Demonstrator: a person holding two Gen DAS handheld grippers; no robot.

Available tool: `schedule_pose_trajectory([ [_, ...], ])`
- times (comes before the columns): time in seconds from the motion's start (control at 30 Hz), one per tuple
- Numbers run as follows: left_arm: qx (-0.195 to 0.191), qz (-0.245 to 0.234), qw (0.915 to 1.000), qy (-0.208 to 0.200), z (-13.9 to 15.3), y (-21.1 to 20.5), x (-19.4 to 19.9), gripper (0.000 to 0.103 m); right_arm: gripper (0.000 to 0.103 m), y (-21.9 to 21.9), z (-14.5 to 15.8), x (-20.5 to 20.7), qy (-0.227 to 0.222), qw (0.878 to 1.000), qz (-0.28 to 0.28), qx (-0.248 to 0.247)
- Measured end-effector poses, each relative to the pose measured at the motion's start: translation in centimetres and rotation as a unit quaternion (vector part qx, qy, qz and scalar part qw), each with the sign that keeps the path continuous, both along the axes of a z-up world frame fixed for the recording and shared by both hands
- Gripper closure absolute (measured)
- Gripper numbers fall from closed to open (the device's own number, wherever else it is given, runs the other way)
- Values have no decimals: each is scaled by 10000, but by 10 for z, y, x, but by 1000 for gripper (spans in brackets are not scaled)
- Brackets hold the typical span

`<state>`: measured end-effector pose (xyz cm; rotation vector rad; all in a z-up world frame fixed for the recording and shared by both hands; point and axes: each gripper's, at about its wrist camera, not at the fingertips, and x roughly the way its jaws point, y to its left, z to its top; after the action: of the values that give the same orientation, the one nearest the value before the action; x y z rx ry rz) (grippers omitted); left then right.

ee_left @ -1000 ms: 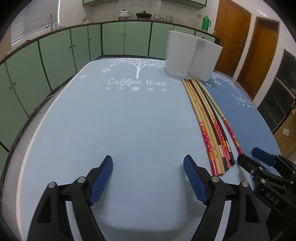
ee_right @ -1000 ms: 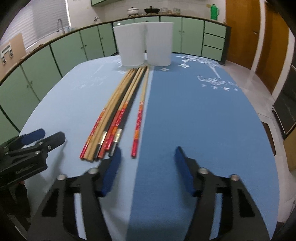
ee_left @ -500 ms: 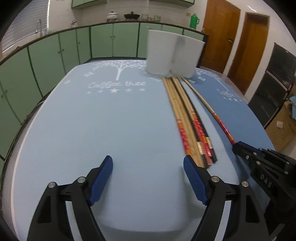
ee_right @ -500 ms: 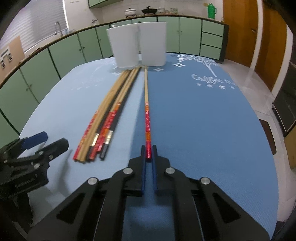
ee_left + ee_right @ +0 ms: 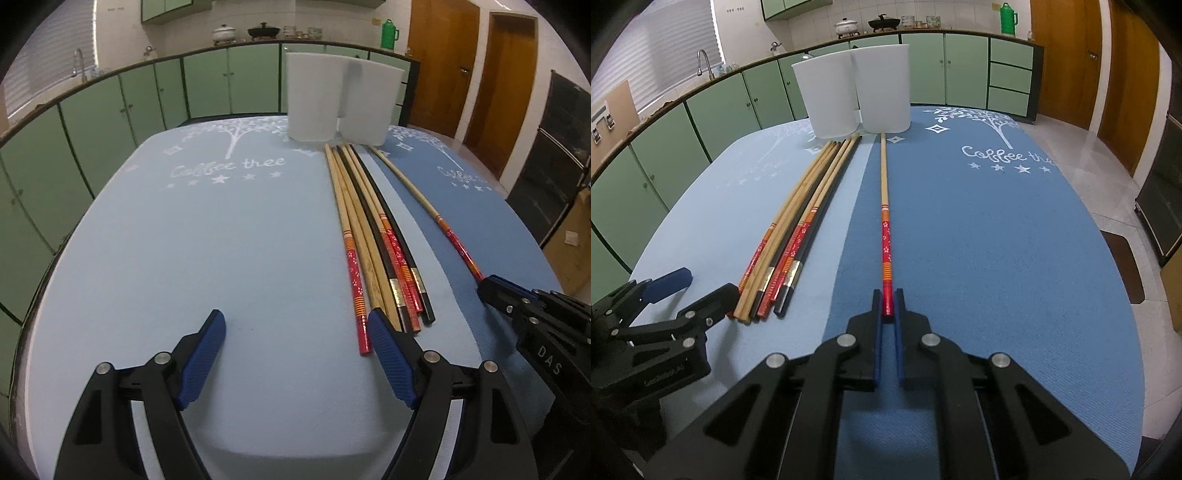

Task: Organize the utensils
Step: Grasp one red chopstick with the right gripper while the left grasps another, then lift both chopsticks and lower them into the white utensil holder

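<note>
My right gripper is shut on the red end of a single long chopstick, which points toward two white cups at the table's far end. The chopstick also shows in the left wrist view, its end in my right gripper. A bundle of several chopsticks lies on the light blue mat; it also shows in the right wrist view. My left gripper is open and empty, its right finger beside the bundle's near ends. It shows in the right wrist view.
The white cups stand side by side beyond the chopstick tips. The table has a light blue mat and a darker blue mat. Green cabinets ring the room; wooden doors are at right.
My right gripper has closed on the single red-ended chopstick and drawn it away from the bundle to the right. My left gripper has stayed open, shifting slightly toward the bundle's near ends.
</note>
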<state>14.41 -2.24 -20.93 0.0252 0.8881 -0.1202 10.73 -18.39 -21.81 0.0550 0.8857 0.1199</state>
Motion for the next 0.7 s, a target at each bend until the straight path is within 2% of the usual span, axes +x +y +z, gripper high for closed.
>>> schedule_pose_trajectory([
  [0.17,-60,207,9998,-43,3,8,-3,26,97,-1,0,-1,-8,10000,15,2],
  [0.27,-56,152,9999,-19,2,6,-2,27,97,-1,-1,0,3,10000,19,4],
  [0.47,-2,58,10000,-30,2,-4,-2,50,97,1,-2,2,40,10000,22,4],
  [0.6,-133,70,9999,-79,3,-3,-4,79,97,-3,-3,2,48,9998,20,183],
  [0.7,-101,28,9999,-93,4,-6,-4,91,98,-4,-2,2,48,9998,19,205],
])
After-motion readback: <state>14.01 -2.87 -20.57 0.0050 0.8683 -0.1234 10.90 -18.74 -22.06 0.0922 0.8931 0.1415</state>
